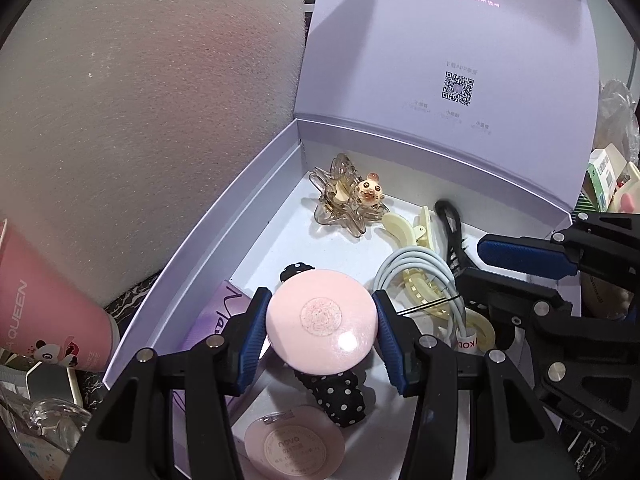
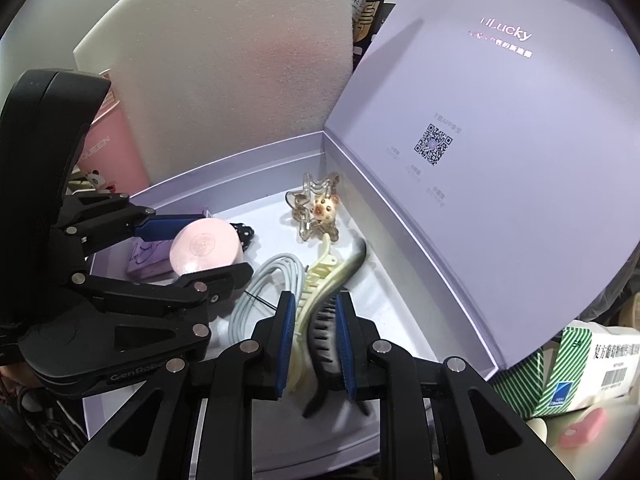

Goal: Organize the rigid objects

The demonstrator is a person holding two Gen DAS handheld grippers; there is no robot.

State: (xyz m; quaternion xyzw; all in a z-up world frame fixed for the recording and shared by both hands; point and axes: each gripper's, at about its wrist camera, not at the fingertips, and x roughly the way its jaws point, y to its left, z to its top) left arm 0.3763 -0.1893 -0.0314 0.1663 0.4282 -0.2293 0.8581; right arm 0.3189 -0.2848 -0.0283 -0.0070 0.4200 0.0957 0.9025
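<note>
My left gripper [image 1: 322, 332] is shut on a round pink compact [image 1: 320, 316] and holds it just above the floor of the open lilac box [image 1: 224, 240]. The right wrist view shows the same compact [image 2: 200, 250] in the left gripper [image 2: 224, 245]. My right gripper [image 2: 316, 340] is shut on a black hair claw [image 2: 326, 336] inside the box. A cream claw clip [image 2: 316, 276] lies against that gripper's left pad. In the left wrist view the right gripper [image 1: 500, 276] comes in from the right, over the black claw [image 1: 450, 220].
The box also holds a clear star clip with a bear [image 1: 348, 200], a coiled white cable [image 1: 416, 276], a polka-dot piece [image 1: 340, 396], a pink disc [image 1: 294, 444] and a purple card [image 2: 148, 258]. The box lid [image 2: 500, 140] stands upright. White foam [image 2: 240, 60], a pink cup [image 1: 48, 312] and a green-striped carton [image 2: 560, 364] stand around the box.
</note>
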